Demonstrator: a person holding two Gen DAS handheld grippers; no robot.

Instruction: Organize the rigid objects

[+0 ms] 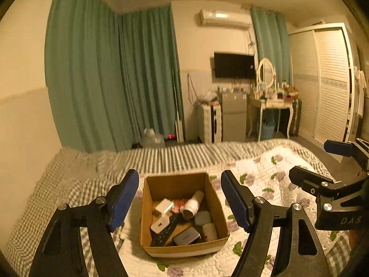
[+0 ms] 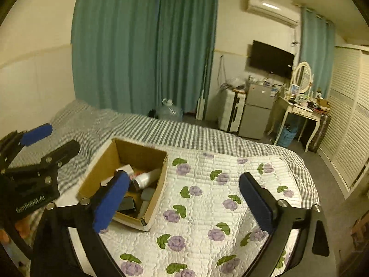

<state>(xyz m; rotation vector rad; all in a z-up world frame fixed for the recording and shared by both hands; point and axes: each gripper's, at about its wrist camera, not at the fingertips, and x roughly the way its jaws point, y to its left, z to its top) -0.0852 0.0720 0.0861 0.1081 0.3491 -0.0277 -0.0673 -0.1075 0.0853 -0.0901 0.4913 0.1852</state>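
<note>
Both grippers, left [image 1: 180, 199] and right [image 2: 182, 198], gape wide above a cluttered brown cardboard box [image 1: 215, 198].

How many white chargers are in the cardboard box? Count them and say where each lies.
2. One white charger lies toward the back left of the cardboard box; the other sits just in front, beside the black remote. More may be hidden underneath.

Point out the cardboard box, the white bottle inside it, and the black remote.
cardboard box [image 1: 184, 249]: left wrist view, near outer wall.
white bottle [image 1: 192, 204]: left wrist view, middle of its body.
black remote [image 1: 167, 229]: left wrist view, middle of its button face.
</note>
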